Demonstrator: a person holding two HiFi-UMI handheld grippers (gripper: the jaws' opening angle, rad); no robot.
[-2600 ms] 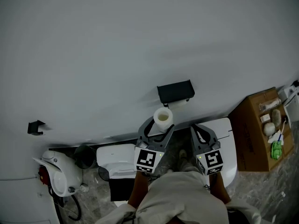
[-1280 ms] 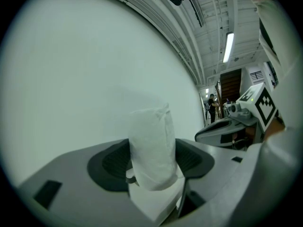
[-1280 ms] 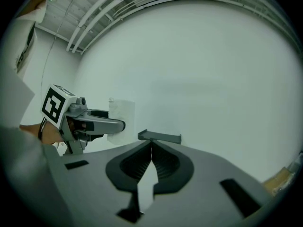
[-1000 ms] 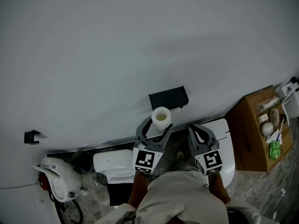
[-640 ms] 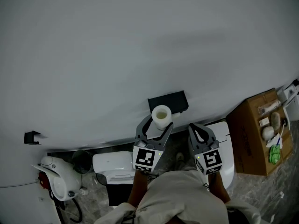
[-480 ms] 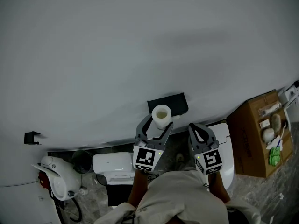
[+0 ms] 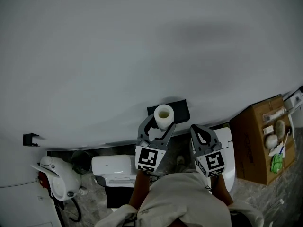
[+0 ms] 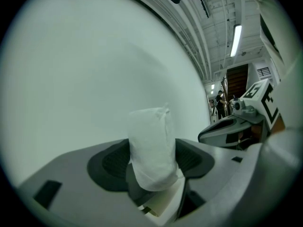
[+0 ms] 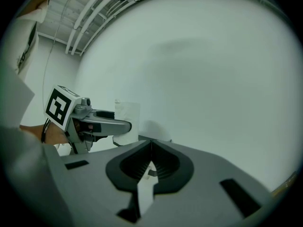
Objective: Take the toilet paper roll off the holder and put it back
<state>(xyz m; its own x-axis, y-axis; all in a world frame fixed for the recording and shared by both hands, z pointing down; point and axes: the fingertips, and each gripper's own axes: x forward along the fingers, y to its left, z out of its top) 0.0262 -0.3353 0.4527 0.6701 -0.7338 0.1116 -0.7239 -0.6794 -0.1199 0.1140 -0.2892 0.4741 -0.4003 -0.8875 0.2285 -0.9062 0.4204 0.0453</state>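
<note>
While the pale wall (image 7: 142, 41) filled most of the view, a small black bracket (image 7: 31, 139) hung far left. The left gripper (image 7: 159, 125) pinched the toilet paper roll (image 7: 164, 115) just before the black holder (image 7: 182, 110). The right gripper (image 7: 199, 130) was pressed together, empty. A cardboard box (image 7: 258, 141) stood rightmost.

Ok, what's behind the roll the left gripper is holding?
The black holder on the wall. The toilet paper roll, clamped in the left gripper, covers its middle, so any spindle cannot be seen.
</note>
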